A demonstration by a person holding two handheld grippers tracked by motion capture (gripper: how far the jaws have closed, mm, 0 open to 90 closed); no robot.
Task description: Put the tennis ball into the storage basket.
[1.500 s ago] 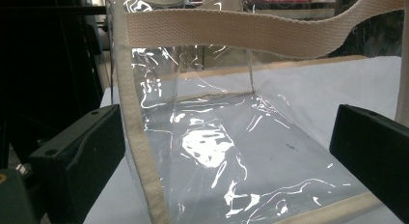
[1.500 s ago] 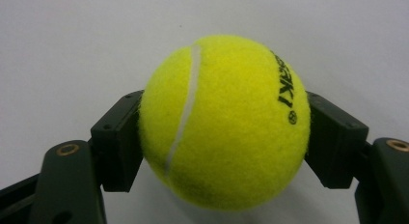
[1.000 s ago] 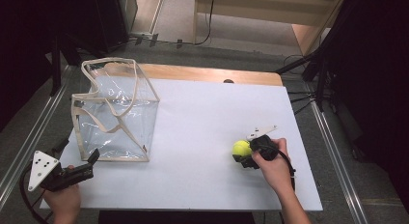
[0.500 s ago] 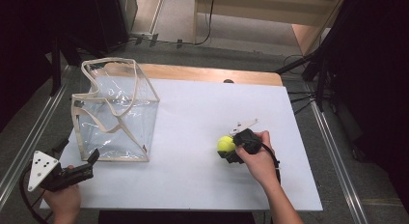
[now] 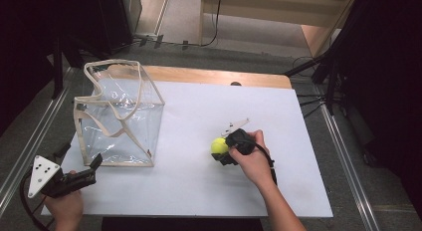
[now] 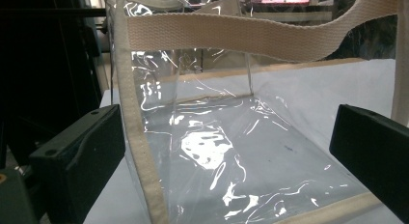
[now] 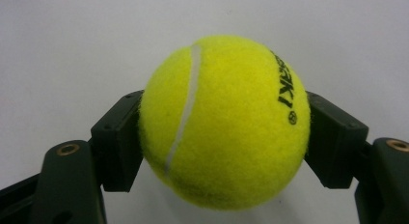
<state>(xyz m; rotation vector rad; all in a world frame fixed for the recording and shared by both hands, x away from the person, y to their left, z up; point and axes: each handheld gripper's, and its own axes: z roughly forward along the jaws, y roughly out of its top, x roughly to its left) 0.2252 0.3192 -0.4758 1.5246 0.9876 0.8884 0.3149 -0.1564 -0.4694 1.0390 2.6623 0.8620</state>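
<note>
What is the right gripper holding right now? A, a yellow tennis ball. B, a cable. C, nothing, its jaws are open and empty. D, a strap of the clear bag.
A: in the right gripper view the right gripper has its jaws pressed on both sides of the yellow tennis ball.

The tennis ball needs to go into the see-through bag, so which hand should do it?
Right. The right tool already grips the tennis ball; the left tool is open by the clear bag.
</note>
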